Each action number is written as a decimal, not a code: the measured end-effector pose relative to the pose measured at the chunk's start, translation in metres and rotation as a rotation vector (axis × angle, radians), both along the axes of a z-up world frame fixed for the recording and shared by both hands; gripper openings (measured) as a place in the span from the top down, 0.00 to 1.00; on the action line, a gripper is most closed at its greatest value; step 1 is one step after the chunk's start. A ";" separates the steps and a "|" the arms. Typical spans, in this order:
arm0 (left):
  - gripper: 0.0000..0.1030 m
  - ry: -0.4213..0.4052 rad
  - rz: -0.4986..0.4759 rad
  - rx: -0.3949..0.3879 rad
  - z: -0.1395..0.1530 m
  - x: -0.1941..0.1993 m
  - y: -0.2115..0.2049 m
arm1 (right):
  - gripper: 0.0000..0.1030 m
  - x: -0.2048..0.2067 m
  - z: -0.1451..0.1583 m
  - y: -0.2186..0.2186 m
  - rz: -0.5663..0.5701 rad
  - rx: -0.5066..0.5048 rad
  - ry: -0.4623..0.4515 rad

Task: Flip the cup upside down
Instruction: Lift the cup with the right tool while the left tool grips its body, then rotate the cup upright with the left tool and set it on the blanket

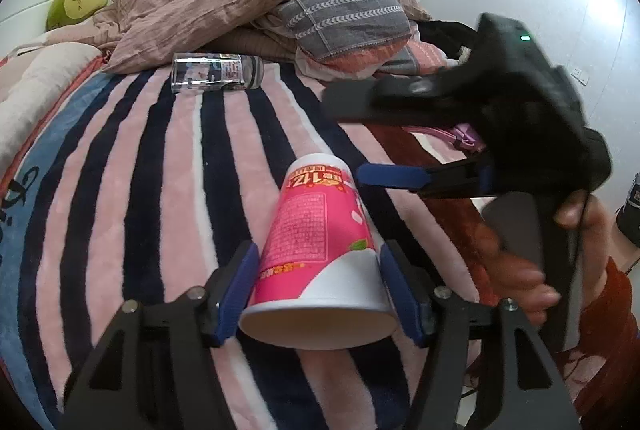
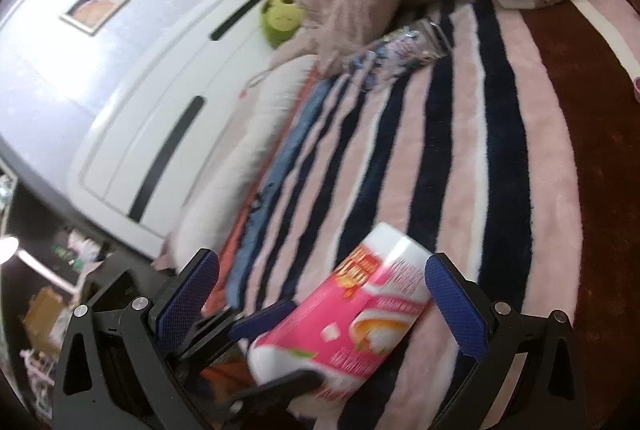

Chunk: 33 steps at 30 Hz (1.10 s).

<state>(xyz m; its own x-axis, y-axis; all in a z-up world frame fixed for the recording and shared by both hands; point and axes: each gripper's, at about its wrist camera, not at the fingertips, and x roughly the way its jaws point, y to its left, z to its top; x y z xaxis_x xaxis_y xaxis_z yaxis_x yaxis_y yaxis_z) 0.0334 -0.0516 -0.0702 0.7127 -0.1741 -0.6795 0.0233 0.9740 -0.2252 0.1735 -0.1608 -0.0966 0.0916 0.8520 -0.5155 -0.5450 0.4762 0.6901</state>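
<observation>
A pink and white paper cup is held between my left gripper's blue pads, its open mouth toward the camera and its base pointing away over the striped blanket. The left gripper is shut on the cup near its rim. My right gripper hangs open to the upper right of the cup, not touching it. In the right wrist view the cup lies tilted between the open right gripper's fingers, with the left gripper's fingers on it.
A clear glass with printed pictures lies on its side at the far end of the blanket, also in the right wrist view. A pile of bedding sits behind it. A white headboard stands at left.
</observation>
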 end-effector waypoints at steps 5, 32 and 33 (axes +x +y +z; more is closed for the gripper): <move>0.41 0.007 -0.015 -0.008 0.000 -0.004 0.002 | 0.00 0.004 -0.008 -0.004 -0.018 -0.047 0.023; 0.39 -0.046 -0.066 -0.027 0.002 -0.005 0.007 | 0.47 -0.027 0.020 0.004 -0.006 -0.089 -0.227; 0.39 -0.052 -0.063 -0.028 0.002 -0.001 0.006 | 0.47 -0.031 0.027 0.002 -0.004 -0.080 -0.278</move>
